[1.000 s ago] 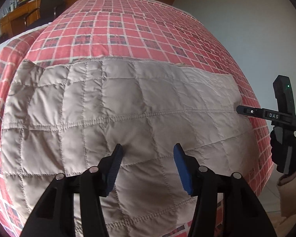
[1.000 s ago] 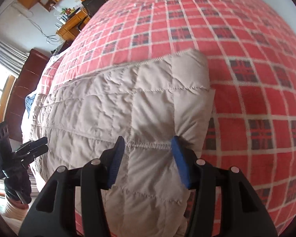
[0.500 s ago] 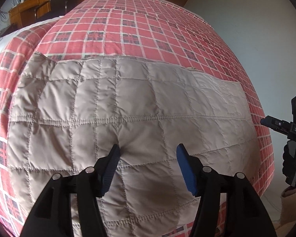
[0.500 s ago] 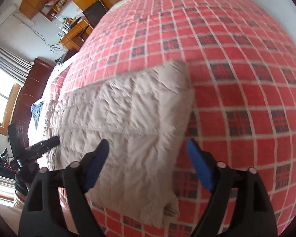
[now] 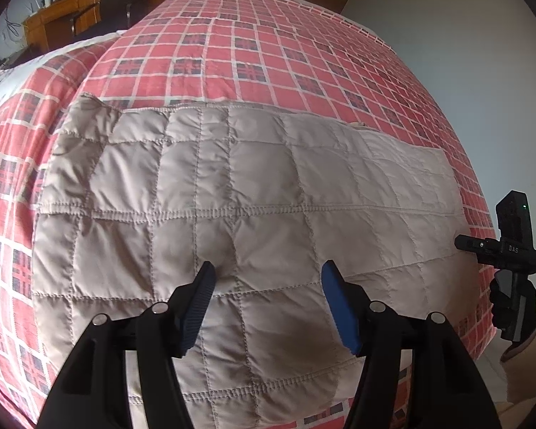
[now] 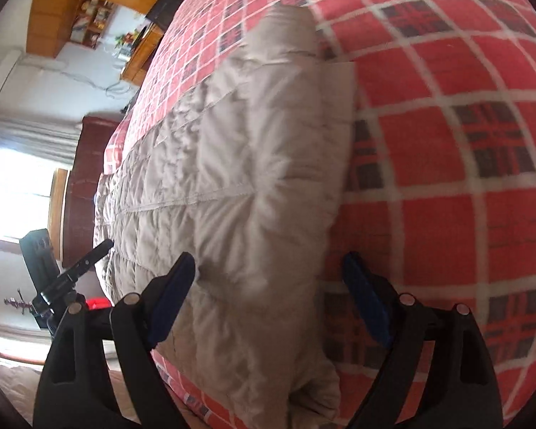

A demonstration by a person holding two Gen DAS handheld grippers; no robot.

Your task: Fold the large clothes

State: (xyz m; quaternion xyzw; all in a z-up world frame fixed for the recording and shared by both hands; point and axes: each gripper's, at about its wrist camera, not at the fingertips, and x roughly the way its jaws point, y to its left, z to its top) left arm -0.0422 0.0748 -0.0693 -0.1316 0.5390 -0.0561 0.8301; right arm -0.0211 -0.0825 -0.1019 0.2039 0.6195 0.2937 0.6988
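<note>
On the bed: a beige quilted garment [image 5: 253, 214] lies folded flat on a red plaid bedspread [image 5: 268, 57].
Room: wooden desk [image 5: 60, 10], white wall, bright window [image 6: 14, 193].
Left gripper [image 5: 268, 279]: jaws apart, empty, over the garment's near edge.
Right gripper [image 6: 268, 271]: jaws wide, empty, straddling the garment's end.
Left view only: a gloved hand [image 5: 514, 307] grasping the right gripper's handle.
</note>
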